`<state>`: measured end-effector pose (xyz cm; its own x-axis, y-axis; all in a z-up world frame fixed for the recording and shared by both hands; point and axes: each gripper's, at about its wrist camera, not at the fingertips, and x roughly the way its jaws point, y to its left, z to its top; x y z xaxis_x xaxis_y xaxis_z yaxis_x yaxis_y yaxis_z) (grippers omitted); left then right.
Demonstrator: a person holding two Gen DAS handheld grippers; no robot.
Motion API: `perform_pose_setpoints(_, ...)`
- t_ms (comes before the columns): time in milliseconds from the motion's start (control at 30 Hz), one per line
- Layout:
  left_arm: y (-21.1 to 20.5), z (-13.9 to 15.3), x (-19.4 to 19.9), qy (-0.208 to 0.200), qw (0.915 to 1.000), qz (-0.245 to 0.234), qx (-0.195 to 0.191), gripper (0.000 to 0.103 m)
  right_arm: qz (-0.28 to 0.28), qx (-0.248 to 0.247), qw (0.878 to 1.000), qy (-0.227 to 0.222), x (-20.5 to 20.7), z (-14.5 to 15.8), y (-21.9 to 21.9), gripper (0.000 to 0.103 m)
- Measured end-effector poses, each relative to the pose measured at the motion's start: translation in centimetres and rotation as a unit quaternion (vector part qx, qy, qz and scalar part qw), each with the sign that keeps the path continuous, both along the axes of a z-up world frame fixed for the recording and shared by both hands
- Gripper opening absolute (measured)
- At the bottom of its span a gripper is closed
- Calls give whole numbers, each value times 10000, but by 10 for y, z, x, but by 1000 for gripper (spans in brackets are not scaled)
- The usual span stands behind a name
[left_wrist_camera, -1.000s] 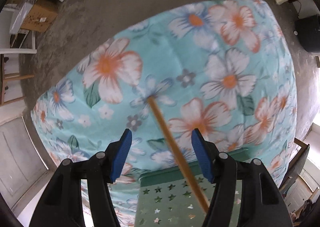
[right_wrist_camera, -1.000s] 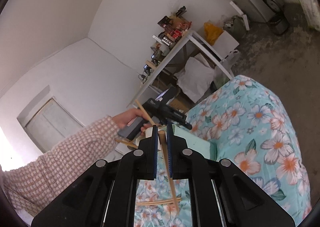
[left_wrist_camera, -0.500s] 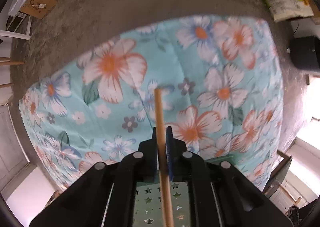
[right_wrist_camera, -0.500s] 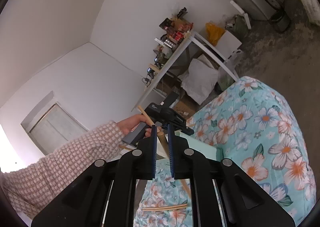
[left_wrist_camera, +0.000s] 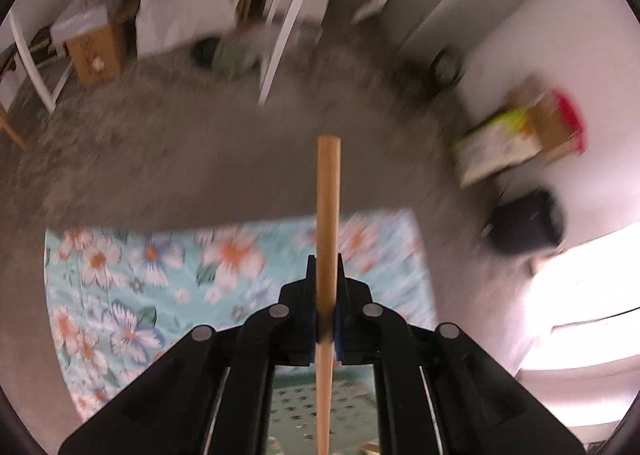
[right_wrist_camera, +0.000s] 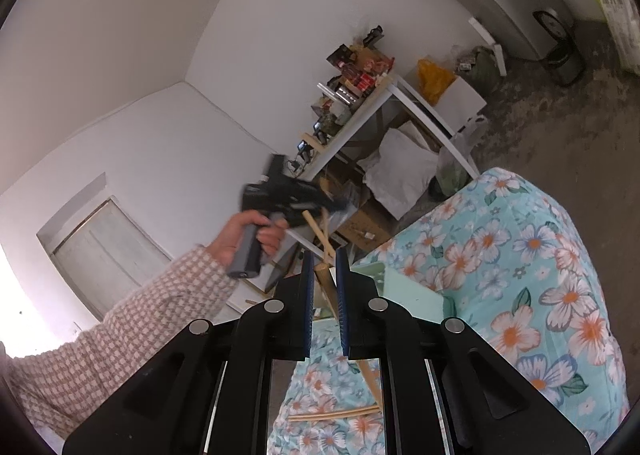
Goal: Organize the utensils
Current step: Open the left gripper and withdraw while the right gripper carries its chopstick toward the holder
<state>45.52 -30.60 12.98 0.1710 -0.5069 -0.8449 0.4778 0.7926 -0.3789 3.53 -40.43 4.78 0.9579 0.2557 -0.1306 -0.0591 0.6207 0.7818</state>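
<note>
My left gripper (left_wrist_camera: 325,267) is shut on a wooden chopstick (left_wrist_camera: 328,195), which sticks out straight ahead past the pads, high above the floral tablecloth (left_wrist_camera: 132,287). Below it lies a green basket (left_wrist_camera: 296,395) with star-shaped holes. In the right wrist view, a hand in a checked sleeve holds that left gripper (right_wrist_camera: 338,205) up in the air, chopstick (right_wrist_camera: 314,227) in its jaws. My right gripper (right_wrist_camera: 323,259) is shut on a second chopstick (right_wrist_camera: 325,281), held slanted between the blue pads. A further chopstick (right_wrist_camera: 332,413) lies flat on the cloth.
The pale green basket (right_wrist_camera: 404,291) stands on the table just beyond my right gripper. A white shelf (right_wrist_camera: 384,103) with boxes and bags stands across the bare concrete floor (left_wrist_camera: 200,159). The table edge (left_wrist_camera: 240,221) drops off ahead of the left gripper.
The left gripper closed on the chopstick, then rose well above the table and tipped upward, so floor and shelf now show. The right gripper rose slightly, still gripping its chopstick.
</note>
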Motion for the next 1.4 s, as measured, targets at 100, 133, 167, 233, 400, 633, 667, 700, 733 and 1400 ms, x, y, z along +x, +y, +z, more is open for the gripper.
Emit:
perform_pose_setpoints(100,18,30,-17,-390,9984,64,-402,6,37,-99,9999,-8,0,7,6,11)
perform_pose_setpoints(133,25,37,-25,-550,9972,90,-504,5,49,-135,9999,-11,1,9,8,11)
perform_pose_setpoints(167,32,44,-34,-724,9955,116,-604,6,62,-176,9998,-14,1,11,11,11)
perform_pose_setpoints(233,39,51,-48,-1011,9916,165,-790,6,84,-228,9997,-17,2,15,15,11)
perform_pose_setpoints(400,74,57,-102,-1950,9701,378,-1398,6,74,-355,9993,8,1,21,24,11)
perform_pose_setpoints(633,100,44,-173,-3402,9190,684,-1870,6,47,-537,9985,59,-4,29,37,11)
perform_pose_setpoints(667,102,39,-179,-3497,9156,746,-1836,6,49,-577,9983,74,-5,30,41,11)
perform_pose_setpoints(700,104,36,-180,-3534,9147,776,-1800,6,55,-611,9981,89,-5,30,43,11)
perform_pose_setpoints(733,104,29,-182,-3525,9153,785,-1781,6,60,-650,9978,107,-6,31,45,11)
perform_pose_setpoints(1400,171,25,-251,-4000,8893,814,-2064,74,35,-1567,9872,-283,12,92,54,10)
